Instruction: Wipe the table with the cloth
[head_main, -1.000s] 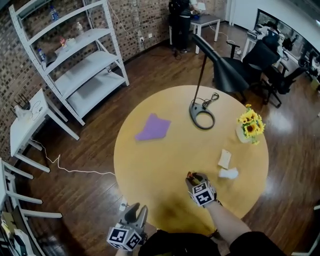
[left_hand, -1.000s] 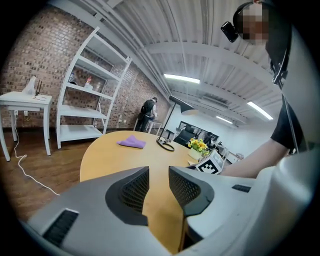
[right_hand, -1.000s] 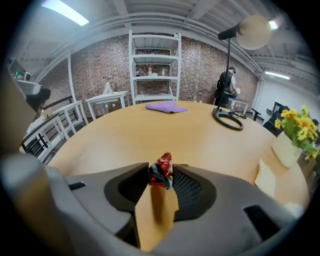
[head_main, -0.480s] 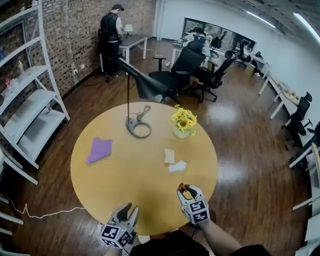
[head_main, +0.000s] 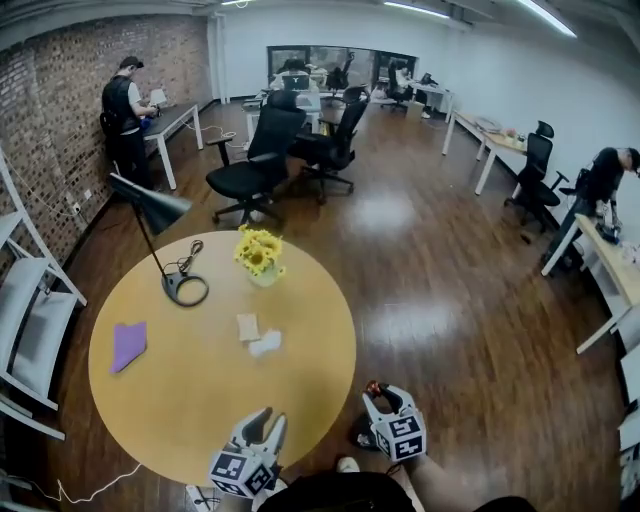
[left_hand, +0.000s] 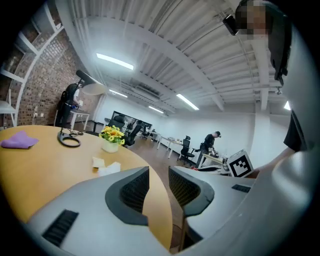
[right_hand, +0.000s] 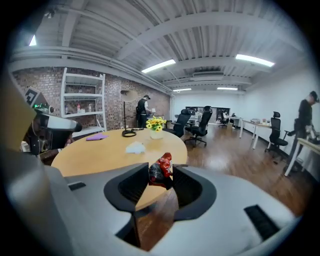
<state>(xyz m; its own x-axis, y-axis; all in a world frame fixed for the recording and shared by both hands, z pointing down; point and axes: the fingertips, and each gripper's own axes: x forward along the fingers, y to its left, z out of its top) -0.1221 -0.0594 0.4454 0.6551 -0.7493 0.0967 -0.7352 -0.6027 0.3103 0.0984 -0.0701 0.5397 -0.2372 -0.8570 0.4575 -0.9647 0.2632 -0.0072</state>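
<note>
Cloth (head_main: 129, 345), purple and crumpled, lies on the left part of the round table (head_main: 200, 400), well apart from both grippers. Left gripper (head_main: 268, 421) hangs at the table's near edge, fingers a little apart with nothing between them. Right gripper (head_main: 385, 393) is off the table's near right edge, above the floor, fingers closed on a small red-and-black thing (right_hand: 161, 171), perhaps a crumpled wrapper.

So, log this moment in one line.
left gripper: open, empty | right gripper: shut on red-black crumpled wrapper | purple cloth: untouched on round wooden table
</note>
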